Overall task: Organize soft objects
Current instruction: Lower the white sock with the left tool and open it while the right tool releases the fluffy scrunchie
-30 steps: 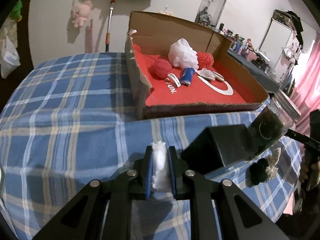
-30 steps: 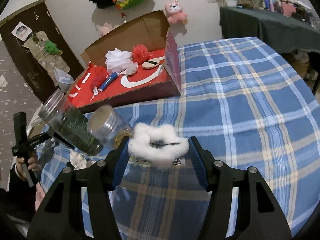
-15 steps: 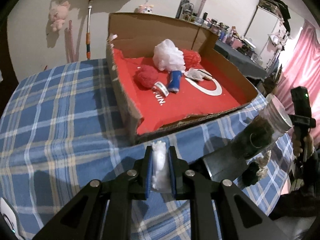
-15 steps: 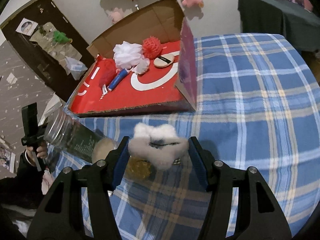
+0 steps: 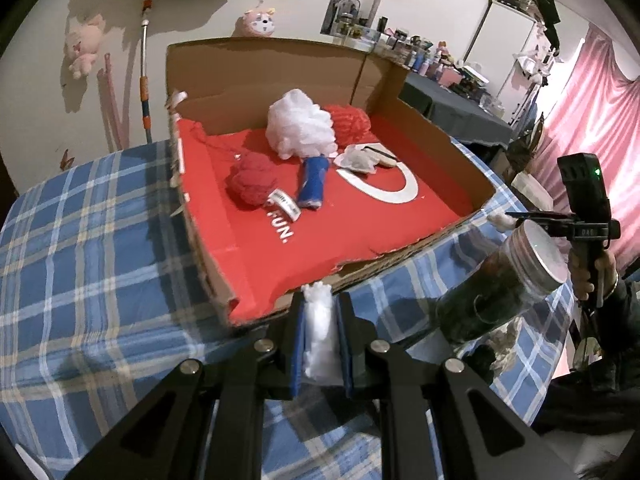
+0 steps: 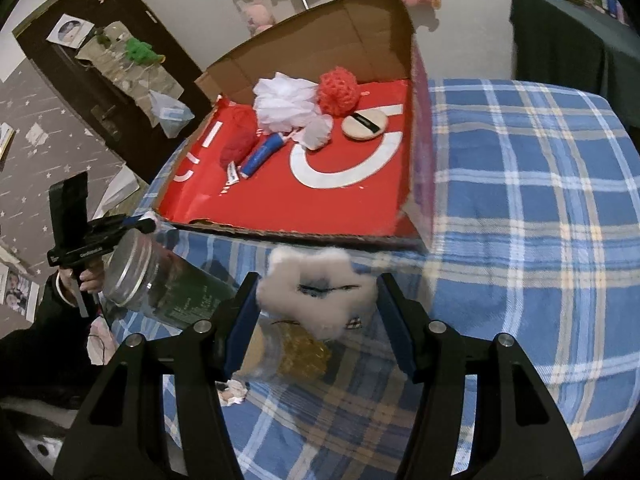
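An open cardboard box (image 5: 260, 76) with a red lining stands on the blue plaid table. In it lie a white mesh pouf (image 5: 300, 124), two red knitted balls (image 5: 252, 180), a blue tube (image 5: 314, 182) and a round powder puff (image 6: 362, 124). My left gripper (image 5: 318, 308) hangs just before the box's near edge, shut on a thin white cotton wad (image 5: 318, 336). My right gripper (image 6: 318, 284), also short of the box (image 6: 320, 32), grips a fluffy white ring-shaped puff (image 6: 316, 292) between its blue pads.
A glass jar with dark contents (image 6: 160, 276) lies on its side at the table's edge, and a second jar with yellow contents (image 6: 288, 352) lies under my right gripper. Plaid cloth (image 6: 520, 200) runs right of the box. Plush toys hang on the wall.
Both grippers have risen and moved closer to the box with their white pieces still held. The box now looms larger in both views.
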{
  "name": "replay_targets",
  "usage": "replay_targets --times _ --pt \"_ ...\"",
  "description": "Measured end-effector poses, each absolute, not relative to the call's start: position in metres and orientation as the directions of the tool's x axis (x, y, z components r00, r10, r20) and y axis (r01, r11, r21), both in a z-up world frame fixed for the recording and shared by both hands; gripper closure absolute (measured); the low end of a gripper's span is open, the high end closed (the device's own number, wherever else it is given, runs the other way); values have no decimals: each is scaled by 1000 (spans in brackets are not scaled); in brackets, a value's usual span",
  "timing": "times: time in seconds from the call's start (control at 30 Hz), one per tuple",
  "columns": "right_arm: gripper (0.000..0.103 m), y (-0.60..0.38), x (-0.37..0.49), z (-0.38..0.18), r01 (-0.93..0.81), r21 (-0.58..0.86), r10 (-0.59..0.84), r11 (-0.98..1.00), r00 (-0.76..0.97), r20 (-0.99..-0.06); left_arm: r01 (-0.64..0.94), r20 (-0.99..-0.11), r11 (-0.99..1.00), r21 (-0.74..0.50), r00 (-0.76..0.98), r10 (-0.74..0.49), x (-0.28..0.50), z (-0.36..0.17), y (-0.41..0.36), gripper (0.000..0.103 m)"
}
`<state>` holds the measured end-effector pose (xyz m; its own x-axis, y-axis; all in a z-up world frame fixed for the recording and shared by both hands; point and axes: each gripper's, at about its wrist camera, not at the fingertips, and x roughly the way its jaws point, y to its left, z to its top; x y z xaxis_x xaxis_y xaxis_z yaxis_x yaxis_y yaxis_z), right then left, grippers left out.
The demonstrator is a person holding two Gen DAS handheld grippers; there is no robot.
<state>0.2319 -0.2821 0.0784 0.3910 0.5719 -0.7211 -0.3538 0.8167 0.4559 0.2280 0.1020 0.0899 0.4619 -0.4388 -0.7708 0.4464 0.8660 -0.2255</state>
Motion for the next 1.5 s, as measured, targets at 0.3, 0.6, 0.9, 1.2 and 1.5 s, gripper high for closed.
replay_targets --times 0.3,0.6,0.9,1.2,1.5 --pt "46 -265 241 99 -422 454 612 785 407 -678 474 -751 854 -216 478 -455 242 103 79 88" --pt "46 -234 270 100 -440 226 453 869 523 -722 414 -789 908 -69 534 -304 275 94 52 87" --pt "46 -202 304 76 -464 4 297 886 561 -773 353 -850 935 19 499 -171 307 64 46 87" --pt "46 -186 322 58 -464 -115 191 878 560 -806 323 -867 944 64 487 -108 320 50 46 86" --pt "45 -179 328 51 -462 -186 135 867 577 -806 317 -862 944 89 500 -87 322 47 41 85"
